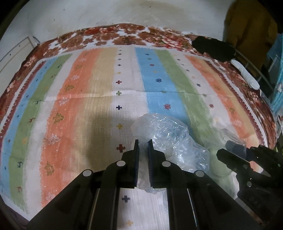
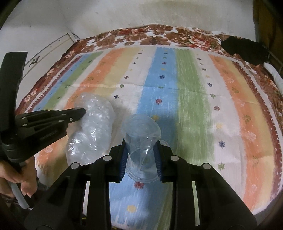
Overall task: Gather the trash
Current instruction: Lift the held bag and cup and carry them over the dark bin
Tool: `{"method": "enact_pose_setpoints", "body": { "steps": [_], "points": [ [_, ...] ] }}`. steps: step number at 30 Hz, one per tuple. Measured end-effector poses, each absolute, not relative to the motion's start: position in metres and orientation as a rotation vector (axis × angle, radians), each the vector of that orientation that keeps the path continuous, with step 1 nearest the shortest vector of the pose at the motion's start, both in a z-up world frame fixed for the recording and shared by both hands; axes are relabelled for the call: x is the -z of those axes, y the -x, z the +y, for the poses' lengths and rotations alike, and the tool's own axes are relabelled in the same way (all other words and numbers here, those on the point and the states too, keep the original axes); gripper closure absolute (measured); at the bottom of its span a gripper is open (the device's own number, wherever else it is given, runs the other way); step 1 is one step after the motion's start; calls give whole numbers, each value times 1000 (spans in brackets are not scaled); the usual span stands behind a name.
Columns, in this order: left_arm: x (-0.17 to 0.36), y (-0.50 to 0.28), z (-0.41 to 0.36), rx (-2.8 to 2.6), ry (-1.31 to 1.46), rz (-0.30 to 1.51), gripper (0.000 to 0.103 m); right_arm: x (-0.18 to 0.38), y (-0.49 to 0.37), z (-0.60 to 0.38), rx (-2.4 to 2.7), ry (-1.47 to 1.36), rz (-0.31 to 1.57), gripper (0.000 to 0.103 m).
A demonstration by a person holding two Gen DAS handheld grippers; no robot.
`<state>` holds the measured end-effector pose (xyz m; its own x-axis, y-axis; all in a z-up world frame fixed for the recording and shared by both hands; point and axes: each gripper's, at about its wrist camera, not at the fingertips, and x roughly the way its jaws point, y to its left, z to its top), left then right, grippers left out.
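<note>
Right gripper (image 2: 141, 155) clamps clear plastic cup (image 2: 141, 134); left gripper (image 1: 143, 150) pinches crumpled clear plastic bag (image 1: 169, 139) beside it. Thin cup may buckle, slip.

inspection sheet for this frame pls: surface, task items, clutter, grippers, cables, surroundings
Surface: striped cloth spread over a floral blanket.
Job's things: crumpled clear plastic bag; clear plastic cup, crushed.
Clutter: black object at the far right corner, white roll beside it.
Grippers: left gripper shut on the bag; right gripper shut on the cup.
Cables: nothing seen.
Surroundings: stained white wall; yellow garment hanging at right; blue crate at the right edge.
</note>
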<state>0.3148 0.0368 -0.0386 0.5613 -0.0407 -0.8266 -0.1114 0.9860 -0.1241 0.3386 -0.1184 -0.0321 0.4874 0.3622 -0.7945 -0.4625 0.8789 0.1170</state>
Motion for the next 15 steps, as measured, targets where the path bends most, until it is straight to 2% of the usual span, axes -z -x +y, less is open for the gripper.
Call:
{"method": "enact_pose_setpoints", "body": {
  "steps": [15],
  "points": [
    [-11, -249, 44, -29, 221, 894, 95, -5, -274, -146, -531, 57, 886, 77]
  ]
}}
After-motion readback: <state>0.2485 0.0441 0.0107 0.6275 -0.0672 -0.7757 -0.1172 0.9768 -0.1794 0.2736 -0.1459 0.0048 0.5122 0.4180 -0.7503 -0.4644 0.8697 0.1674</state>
